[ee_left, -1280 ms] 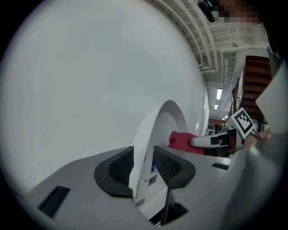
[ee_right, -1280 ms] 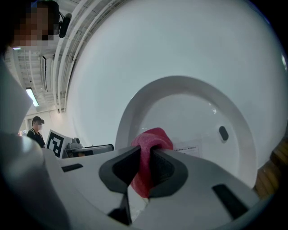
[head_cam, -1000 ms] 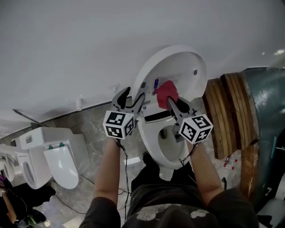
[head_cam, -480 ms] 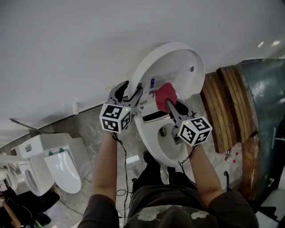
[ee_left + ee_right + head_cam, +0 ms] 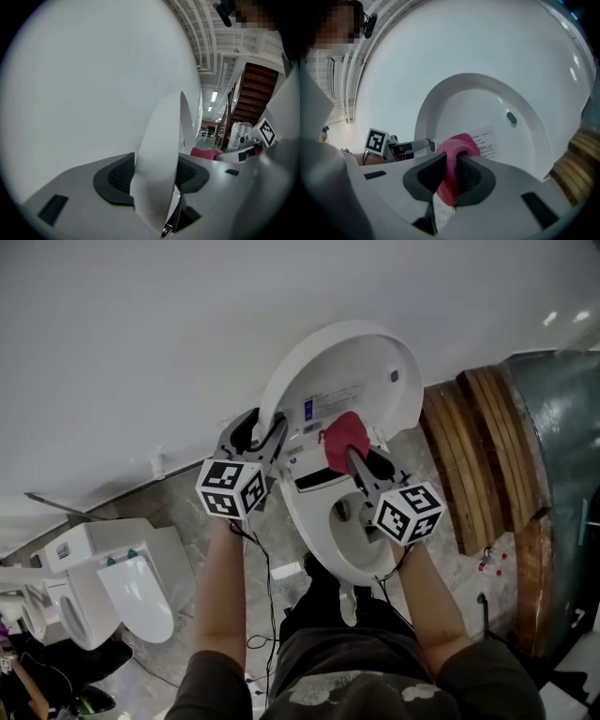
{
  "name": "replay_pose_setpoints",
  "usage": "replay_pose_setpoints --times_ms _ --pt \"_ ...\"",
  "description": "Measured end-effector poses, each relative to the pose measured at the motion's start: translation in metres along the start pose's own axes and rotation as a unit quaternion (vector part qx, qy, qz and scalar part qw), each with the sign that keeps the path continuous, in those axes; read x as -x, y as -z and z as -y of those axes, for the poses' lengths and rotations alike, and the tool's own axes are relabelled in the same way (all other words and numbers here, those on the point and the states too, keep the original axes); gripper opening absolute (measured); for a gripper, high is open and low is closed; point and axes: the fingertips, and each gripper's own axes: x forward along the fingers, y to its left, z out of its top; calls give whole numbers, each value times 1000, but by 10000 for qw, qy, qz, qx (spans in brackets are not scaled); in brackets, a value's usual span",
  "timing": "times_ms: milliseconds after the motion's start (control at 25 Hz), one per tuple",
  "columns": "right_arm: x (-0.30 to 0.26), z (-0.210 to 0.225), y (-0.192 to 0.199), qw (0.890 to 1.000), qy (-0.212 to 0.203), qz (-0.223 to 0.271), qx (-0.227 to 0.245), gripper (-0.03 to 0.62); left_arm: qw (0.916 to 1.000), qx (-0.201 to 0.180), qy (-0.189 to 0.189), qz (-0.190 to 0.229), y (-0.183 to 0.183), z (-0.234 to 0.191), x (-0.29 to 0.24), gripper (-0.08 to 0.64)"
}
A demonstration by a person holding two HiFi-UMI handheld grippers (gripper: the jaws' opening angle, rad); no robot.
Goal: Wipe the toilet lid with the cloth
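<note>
Head view, left to right. A second toilet (image 5: 131, 577) stands at the far left on the grey stone floor (image 5: 187, 531), well apart from the work. Next comes the person's left forearm (image 5: 225, 596) and the left gripper (image 5: 257, 431), whose marker cube (image 5: 231, 489) faces the camera. Its jaws reach onto the left edge of the raised toilet lid (image 5: 347, 371). The lid stands up against the white wall (image 5: 141, 334), inner face toward the person, with a printed label (image 5: 330, 401) low on it. Below the lid lies the seat (image 5: 319, 521), down on the bowl.

Left gripper view: the lid's edge (image 5: 157, 140) stands upright between the two dark pads and fills the gap. The jaws have just been closing, and both pads lie against the rim.

Head view, further right: the right gripper (image 5: 362, 461) points at the lower part of the lid, just right of the label. The pink cloth (image 5: 343, 439) bunches at its tip, against the lid's inner face.

Right gripper view: the jaws pinch the cloth (image 5: 457, 150). A fold bulges past the pads toward the lid (image 5: 487, 93), and the label (image 5: 485, 140) sits just beside it.

Far right in the head view, curved wooden planks (image 5: 469, 465) lie beside the toilet.
</note>
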Motion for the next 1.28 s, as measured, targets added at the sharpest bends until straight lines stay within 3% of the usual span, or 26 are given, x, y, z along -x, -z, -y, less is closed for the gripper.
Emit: replay_pose_setpoints --times_ms 520,1280 --pt "45 13 21 9997 -188 -62 -136 49 9976 37 -546 435 14 52 40 242" --pt "128 16 79 9988 -373 -298 -112 49 9934 -743 -731 474 72 139 104 247"
